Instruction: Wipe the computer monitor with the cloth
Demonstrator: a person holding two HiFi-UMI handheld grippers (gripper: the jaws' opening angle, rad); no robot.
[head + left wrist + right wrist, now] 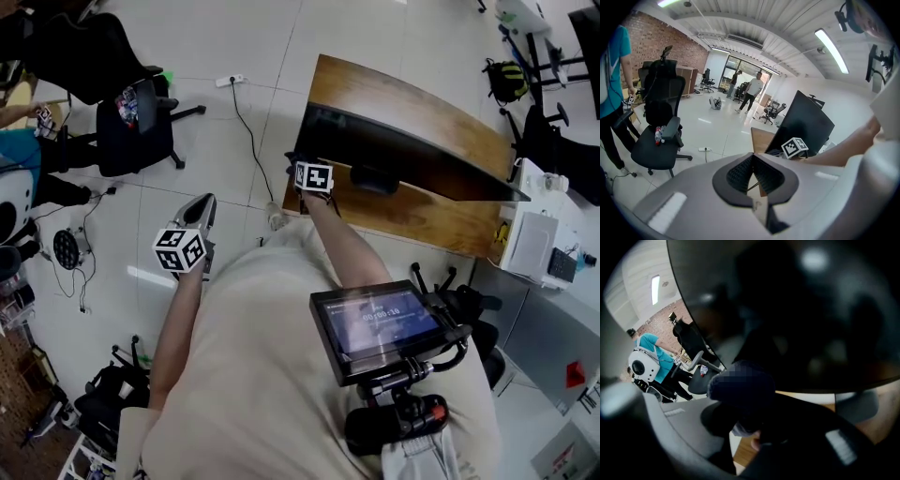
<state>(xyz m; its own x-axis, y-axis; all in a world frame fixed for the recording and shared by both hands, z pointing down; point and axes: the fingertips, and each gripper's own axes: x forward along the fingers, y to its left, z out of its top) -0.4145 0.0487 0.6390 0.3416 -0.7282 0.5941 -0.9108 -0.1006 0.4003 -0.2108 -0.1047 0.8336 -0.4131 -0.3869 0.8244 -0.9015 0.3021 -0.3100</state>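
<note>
A black computer monitor [412, 155] stands on a wooden desk [422, 108]. My right gripper [307, 169] is at the monitor's left end, right up against the screen. In the right gripper view the dark screen [811, 310] fills most of the picture. A dark cloth [740, 390] is bunched in the right gripper [745, 423], which is shut on it, and the cloth lies against the glass. My left gripper [202, 211] hangs over the floor, left of the desk and well away from the monitor [806, 124]. The left gripper [752, 161] is shut with nothing in it.
A black office chair [136, 122] stands on the white floor at left, beside a person in a teal top [14, 150]. A power strip with its cable [234, 82] lies near the desk corner. White equipment [534, 244] sits right of the desk. People [752, 89] stand far off.
</note>
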